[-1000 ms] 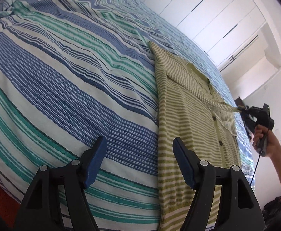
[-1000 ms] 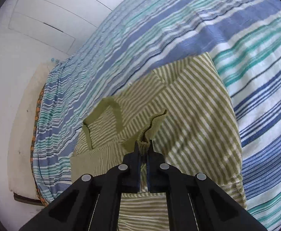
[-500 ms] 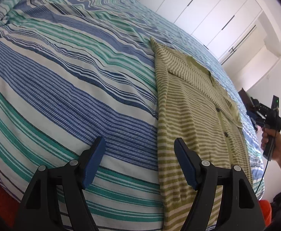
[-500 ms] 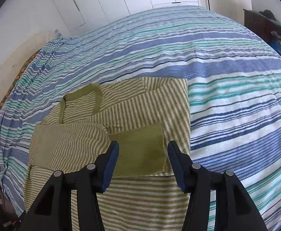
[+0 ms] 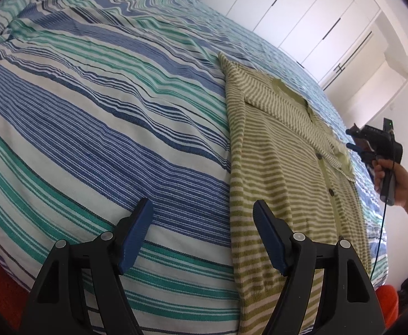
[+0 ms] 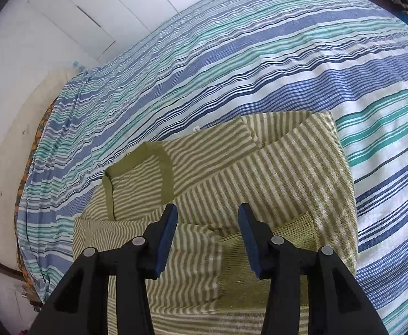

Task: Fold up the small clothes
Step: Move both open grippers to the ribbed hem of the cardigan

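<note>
The striped cardigan [image 6: 259, 184] lies flat on the bed [image 6: 232, 55], just ahead of the right hand-held gripper [image 6: 206, 220], whose jaws have just been closing a little yet stand apart with nothing between them. Both sleeves [image 6: 273, 167] are folded across the chest; folding the body up seems left. The left hand-held gripper [image 5: 201, 217] hovers by the hem side, jaws apart and empty.

Left gripper [image 5: 201, 231]: jaws spread wide, both blue pads bare, nothing between them, angled downward.
Right gripper [image 6: 206, 237]: jaws parted, just closing a little from a wider gap, nothing pinched between the pads; pointed downward.
Right hand [image 5: 391, 181]: wrapped round the gripper's handle, bare forearm trailing behind.
</note>
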`<move>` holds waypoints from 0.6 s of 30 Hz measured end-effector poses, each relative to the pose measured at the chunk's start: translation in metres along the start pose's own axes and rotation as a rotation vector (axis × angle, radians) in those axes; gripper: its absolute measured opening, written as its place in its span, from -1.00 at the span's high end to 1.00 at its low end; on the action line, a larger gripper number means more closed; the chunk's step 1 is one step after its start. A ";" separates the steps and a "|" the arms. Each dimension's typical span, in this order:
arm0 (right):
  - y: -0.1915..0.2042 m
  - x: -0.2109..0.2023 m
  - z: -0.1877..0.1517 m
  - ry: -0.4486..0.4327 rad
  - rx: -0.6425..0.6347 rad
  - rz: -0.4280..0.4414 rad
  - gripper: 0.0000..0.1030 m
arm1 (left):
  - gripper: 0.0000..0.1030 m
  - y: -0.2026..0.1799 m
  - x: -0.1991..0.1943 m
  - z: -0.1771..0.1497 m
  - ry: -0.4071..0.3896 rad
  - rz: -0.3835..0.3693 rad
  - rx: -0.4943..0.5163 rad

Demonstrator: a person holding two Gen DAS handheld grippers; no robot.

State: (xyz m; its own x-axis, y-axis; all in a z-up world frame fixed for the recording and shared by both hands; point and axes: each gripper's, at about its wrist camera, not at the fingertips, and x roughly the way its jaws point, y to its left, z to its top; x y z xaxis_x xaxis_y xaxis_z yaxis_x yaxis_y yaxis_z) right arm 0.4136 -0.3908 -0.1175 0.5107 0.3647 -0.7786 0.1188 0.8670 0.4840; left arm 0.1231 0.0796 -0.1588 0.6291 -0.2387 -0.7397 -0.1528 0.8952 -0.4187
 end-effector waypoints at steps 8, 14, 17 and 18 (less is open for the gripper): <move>0.030 -0.109 -0.149 0.090 -0.570 0.001 -0.24 | -0.46 -0.077 -0.037 -0.015 -0.046 -0.044 0.276; -0.005 -0.116 -0.266 0.215 -0.511 -0.055 -0.24 | -0.45 -0.131 0.016 -0.087 0.248 -0.021 0.525; -0.022 -0.115 -0.306 0.160 -0.487 -0.125 -0.35 | -0.52 -0.129 0.019 -0.105 0.237 0.005 0.575; -0.023 -0.119 -0.313 0.121 -0.483 -0.126 -0.45 | -0.54 -0.130 0.015 -0.104 0.236 -0.001 0.573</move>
State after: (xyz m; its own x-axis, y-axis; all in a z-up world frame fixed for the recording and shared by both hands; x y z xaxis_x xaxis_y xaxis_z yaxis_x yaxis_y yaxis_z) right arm 0.0840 -0.3478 -0.1610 0.4118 0.2596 -0.8735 -0.2489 0.9542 0.1662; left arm 0.0732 -0.0794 -0.1709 0.4332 -0.2579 -0.8636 0.3228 0.9390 -0.1185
